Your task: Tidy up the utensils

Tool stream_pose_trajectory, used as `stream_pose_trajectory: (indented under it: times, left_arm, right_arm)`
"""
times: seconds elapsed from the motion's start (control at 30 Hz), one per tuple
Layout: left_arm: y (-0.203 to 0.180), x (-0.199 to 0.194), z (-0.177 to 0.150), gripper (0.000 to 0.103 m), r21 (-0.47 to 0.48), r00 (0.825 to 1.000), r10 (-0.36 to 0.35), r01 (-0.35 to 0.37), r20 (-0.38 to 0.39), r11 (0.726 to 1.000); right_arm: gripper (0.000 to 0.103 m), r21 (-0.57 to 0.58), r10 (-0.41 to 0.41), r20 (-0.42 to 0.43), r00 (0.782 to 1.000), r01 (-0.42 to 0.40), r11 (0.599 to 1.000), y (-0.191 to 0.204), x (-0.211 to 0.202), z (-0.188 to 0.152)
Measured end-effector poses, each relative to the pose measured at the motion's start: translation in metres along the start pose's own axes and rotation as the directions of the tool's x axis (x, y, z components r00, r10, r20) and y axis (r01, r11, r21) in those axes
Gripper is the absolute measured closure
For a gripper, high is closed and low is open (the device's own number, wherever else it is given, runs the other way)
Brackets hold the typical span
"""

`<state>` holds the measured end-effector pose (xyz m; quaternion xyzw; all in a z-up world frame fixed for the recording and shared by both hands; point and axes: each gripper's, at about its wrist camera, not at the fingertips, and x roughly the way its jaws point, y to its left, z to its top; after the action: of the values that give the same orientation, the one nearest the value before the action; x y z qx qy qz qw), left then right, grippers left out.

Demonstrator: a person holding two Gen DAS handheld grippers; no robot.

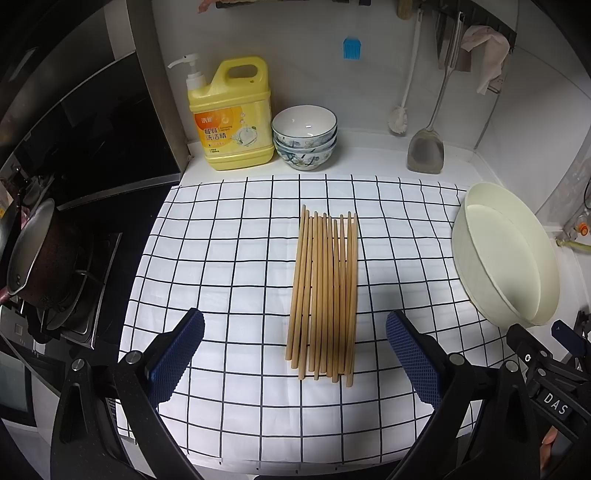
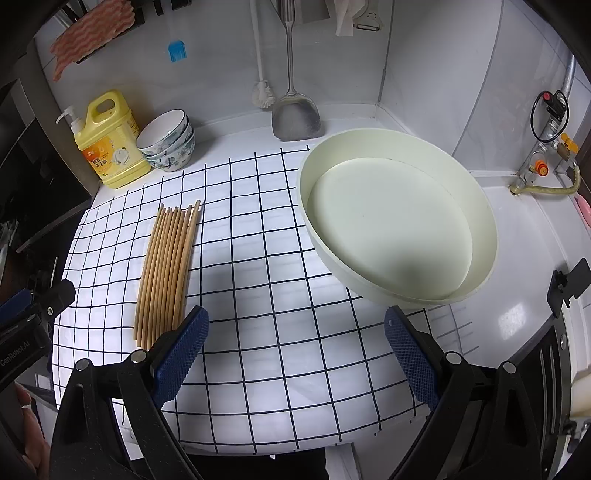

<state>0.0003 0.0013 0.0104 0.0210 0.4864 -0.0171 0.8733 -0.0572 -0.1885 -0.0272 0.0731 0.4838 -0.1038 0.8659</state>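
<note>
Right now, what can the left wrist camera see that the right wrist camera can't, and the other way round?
Only the left wrist view shows the dark metal pot on the stove. Only the right wrist view shows the gas valve with its orange knob and the striped pink cloth hanging on the wall. Both show the row of wooden chopsticks on the white checked cloth, the cream round basin, the yellow detergent jug and the stacked floral bowls.

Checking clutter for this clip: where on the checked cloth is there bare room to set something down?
Free: the cloth left of the chopsticks, out to its stove-side edge; the strip between chopsticks and cream basin; the near cloth by both open grippers, left gripper, right gripper. Crowded: the back wall, with detergent bottle, stacked bowls and spatula.
</note>
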Motion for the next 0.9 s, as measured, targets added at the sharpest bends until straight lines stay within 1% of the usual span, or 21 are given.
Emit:
stream_pose_trajectory:
  times: [0.43, 0.63, 0.7, 0.83, 0.9]
  left_arm:
    - [0.002, 0.000, -0.002, 0.006, -0.001, 1.000, 0.003, -0.003, -0.001, 1.000]
    - [0.018, 0.007, -0.009, 0.006, -0.005, 0.999, 0.039, -0.039, 0.015, 0.999]
    - [0.029, 0.015, -0.012, 0.006, -0.015, 0.999, 0.037, -0.037, 0.010, 0.999]
    - [0.048, 0.034, -0.016, 0.006, -0.007, 1.000, 0.029, -0.029, 0.010, 1.000]
    - [0.055, 0.046, -0.019, 0.006, 0.008, 1.000, -0.003, 0.002, 0.020, 1.000]
  right_arm:
    - [0.012, 0.000, 0.007, 0.004, 1.000, -0.007, 1.000, 0.003, -0.001, -0.003]
    - [0.012, -0.054, 0.056, -0.010, 0.998, -0.057, 0.997, 0.018, 0.008, -0.012]
    - [0.012, -0.067, 0.087, -0.014, 0.996, -0.087, 0.994, 0.022, 0.012, -0.015]
    - [0.012, -0.085, 0.113, -0.009, 0.994, -0.113, 0.990, 0.031, 0.024, -0.019]
    - [0.012, -0.089, 0.130, -0.002, 0.992, -0.129, 0.988, 0.036, 0.034, -0.021]
